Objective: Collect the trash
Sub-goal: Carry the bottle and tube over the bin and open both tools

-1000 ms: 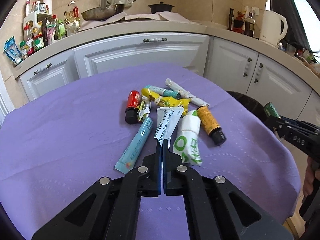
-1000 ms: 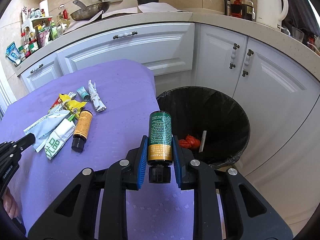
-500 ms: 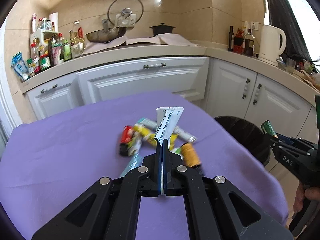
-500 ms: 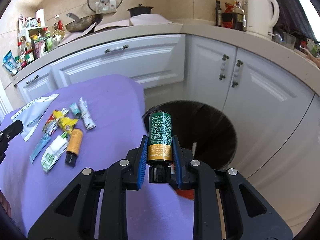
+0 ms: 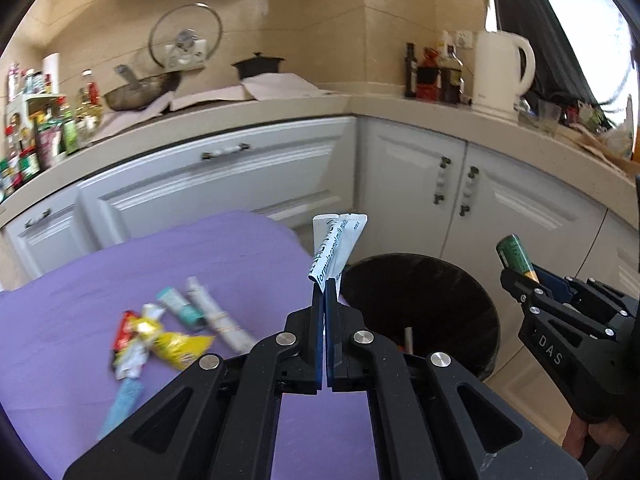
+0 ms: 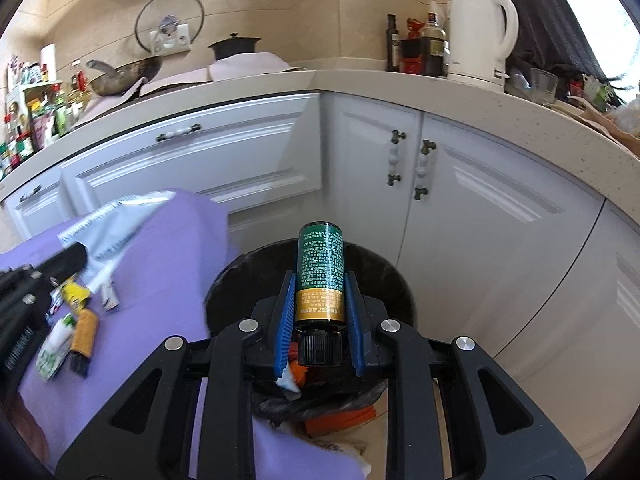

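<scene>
My left gripper (image 5: 324, 292) is shut on a white sachet with blue print (image 5: 336, 248), held in the air near the table's right edge, just left of the black-lined trash bin (image 5: 432, 280). My right gripper (image 6: 320, 276) is shut on a green and gold bottle with a black cap (image 6: 320, 272) and holds it over the bin's opening (image 6: 384, 276). The right gripper with the bottle also shows in the left wrist view (image 5: 520, 276). The sachet shows in the right wrist view (image 6: 108, 224). Several wrappers and tubes (image 5: 176, 332) lie on the purple tablecloth (image 5: 60, 340).
White cabinets (image 6: 480, 184) stand right behind the bin. The counter above carries a white kettle (image 6: 484, 28), bottles, a pan and a pot. An orange bottle (image 6: 84, 332) and a green-white pouch (image 6: 52, 352) lie on the table. Trash lies inside the bin.
Both grippers have swung right towards the bin. The left one lifted the sachet off the pile and carried it to the table's edge. The right one now holds the bottle over the bin.
</scene>
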Available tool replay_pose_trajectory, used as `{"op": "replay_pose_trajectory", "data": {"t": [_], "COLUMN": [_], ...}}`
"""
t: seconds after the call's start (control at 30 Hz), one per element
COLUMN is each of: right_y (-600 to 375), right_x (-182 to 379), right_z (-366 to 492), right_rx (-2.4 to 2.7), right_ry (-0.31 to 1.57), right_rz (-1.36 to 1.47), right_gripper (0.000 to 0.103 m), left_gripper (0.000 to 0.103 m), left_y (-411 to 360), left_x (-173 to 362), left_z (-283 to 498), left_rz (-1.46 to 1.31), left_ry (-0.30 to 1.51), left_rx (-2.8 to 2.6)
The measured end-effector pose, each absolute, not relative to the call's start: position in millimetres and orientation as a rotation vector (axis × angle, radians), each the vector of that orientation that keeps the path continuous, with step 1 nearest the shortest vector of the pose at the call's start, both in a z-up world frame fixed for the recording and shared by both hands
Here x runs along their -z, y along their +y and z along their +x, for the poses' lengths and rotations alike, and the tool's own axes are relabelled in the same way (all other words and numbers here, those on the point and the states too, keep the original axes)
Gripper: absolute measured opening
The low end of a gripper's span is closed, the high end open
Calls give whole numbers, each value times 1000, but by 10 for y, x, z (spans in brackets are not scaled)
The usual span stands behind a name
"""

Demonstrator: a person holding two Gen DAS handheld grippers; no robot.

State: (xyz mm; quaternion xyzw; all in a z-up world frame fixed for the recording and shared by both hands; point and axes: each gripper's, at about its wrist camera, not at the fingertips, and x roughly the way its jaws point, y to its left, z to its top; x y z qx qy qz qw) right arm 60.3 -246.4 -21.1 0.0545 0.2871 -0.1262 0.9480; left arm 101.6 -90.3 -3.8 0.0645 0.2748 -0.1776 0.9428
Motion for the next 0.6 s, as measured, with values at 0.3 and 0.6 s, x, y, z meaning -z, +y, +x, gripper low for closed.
{"op": "replay_pose_trajectory", "data": {"t": [0.3,0.6], "right_y": [-2800,-2970], "right_x": [348,551], "right_z": [861,1117], "right_rx": [281,275], "right_ry": [593,622], "right_rz": [134,169], "right_gripper": [23,34], "left_gripper": [1,27], "left_y": [-1429,-1631], "left_x": [272,458], "left_z": [1292,1532], "left_rz": [185,191], "left_ry": [600,656], "left_rx": [383,368]}}
